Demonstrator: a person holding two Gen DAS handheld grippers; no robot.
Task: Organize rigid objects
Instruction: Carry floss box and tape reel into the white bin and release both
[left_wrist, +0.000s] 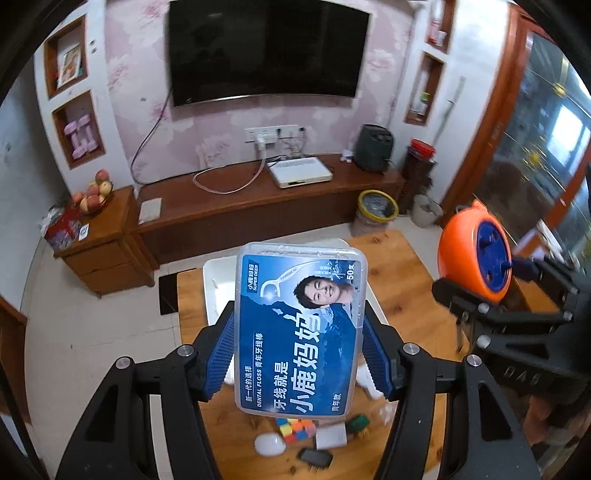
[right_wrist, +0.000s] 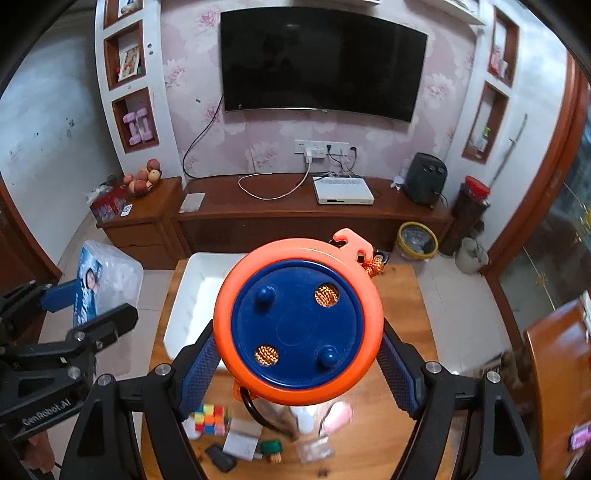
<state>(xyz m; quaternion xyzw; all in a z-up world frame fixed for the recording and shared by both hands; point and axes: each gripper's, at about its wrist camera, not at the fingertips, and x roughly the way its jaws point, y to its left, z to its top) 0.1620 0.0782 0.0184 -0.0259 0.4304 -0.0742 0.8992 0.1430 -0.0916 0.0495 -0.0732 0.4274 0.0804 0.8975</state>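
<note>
The white tray (right_wrist: 192, 295) lies empty and open from above. Small clutter, cube (right_wrist: 213, 419) and all, crowds the table's (right_wrist: 424, 332) near edge.

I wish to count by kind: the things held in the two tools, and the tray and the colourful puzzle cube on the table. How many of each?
dental floss box: 1, held in the left tool
orange and blue reel: 1, held in the right tool
white tray: 1
puzzle cube: 1
Total: 4
</note>
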